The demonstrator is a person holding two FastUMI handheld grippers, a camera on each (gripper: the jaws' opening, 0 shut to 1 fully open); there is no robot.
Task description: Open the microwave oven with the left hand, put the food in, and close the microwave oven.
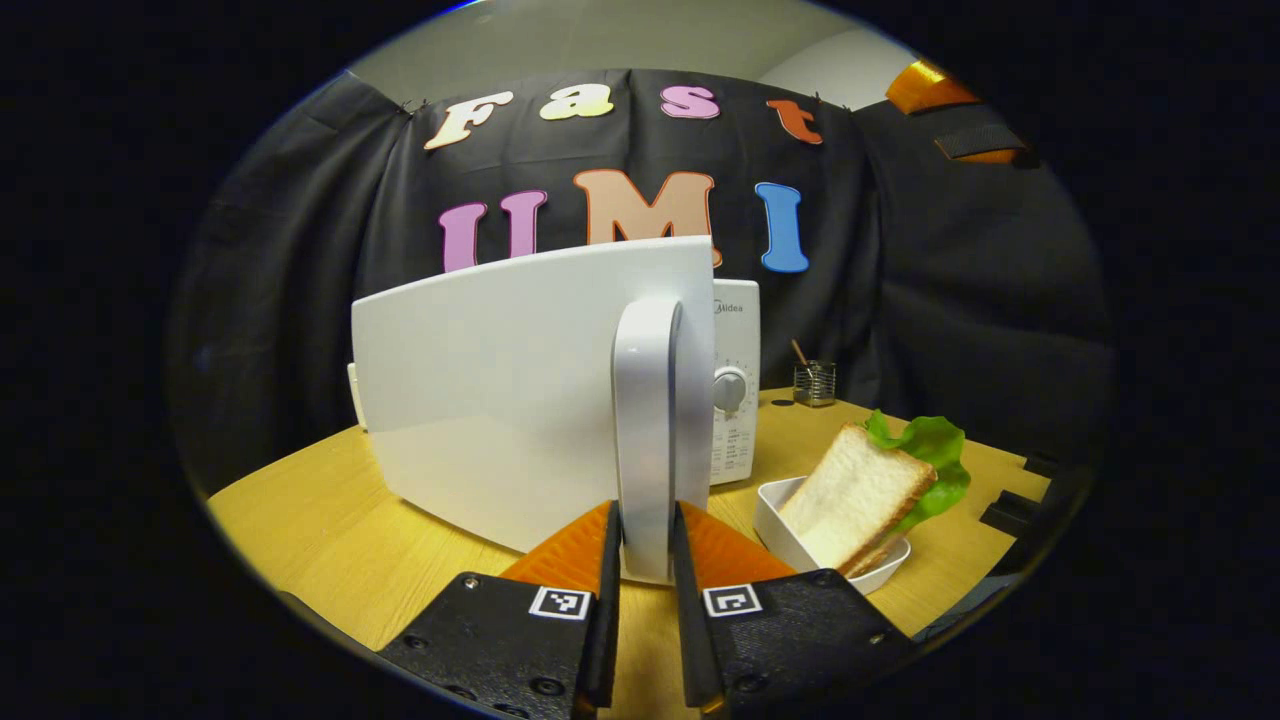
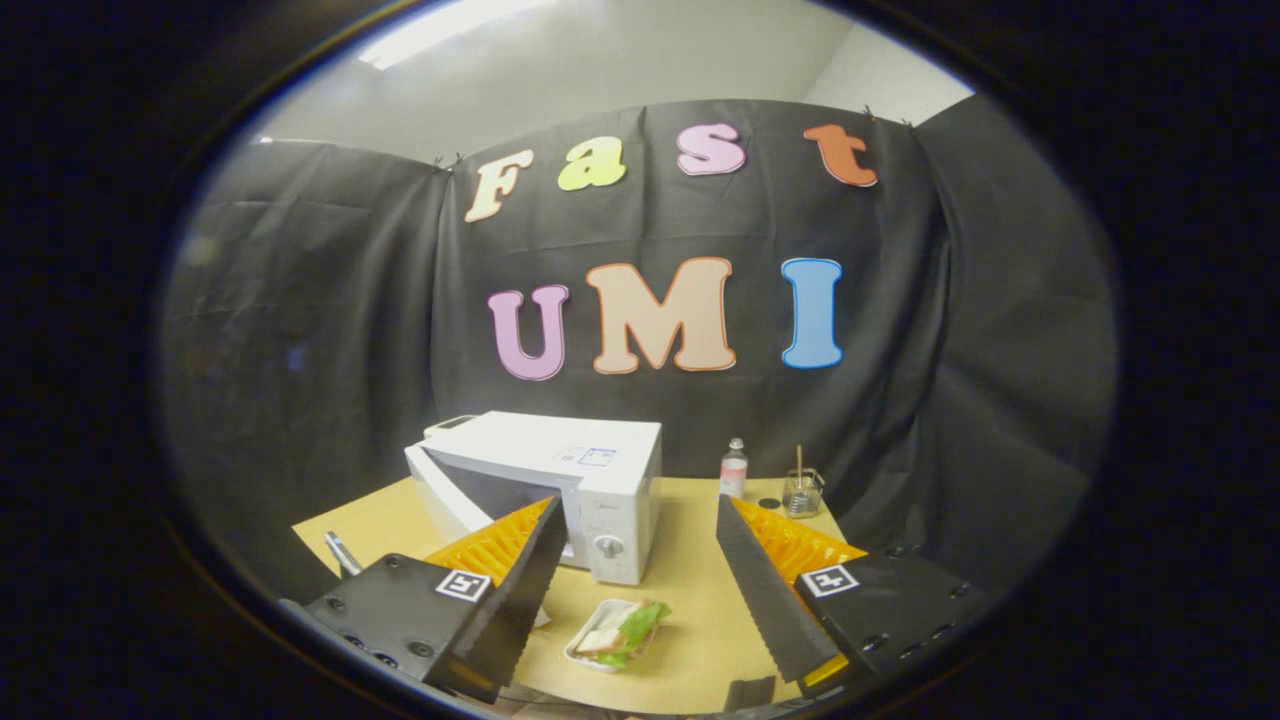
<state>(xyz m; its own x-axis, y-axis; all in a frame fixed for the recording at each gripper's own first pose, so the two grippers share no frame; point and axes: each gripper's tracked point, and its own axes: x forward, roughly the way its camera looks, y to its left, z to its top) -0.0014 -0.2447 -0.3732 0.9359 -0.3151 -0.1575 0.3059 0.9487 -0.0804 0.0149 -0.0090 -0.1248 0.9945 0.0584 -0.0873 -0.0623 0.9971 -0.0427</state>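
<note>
The left gripper [image 1: 645, 560] has its fingers closed on the microwave door handle [image 1: 648, 430], so the door [image 1: 500, 420] is swung partly open to give room for the food. The sandwich [image 1: 865, 490] waits in a white dish [image 1: 775, 515] on the table [image 1: 300, 520], beside the microwave [image 2: 600, 480]. The right gripper [image 2: 635, 590] hovers high above, level, fingers wide apart and empty.

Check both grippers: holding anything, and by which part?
The left gripper is clamped on the microwave door handle, near its lower end. The right gripper holds nothing, its jaws wide apart above the sandwich tray.
</note>
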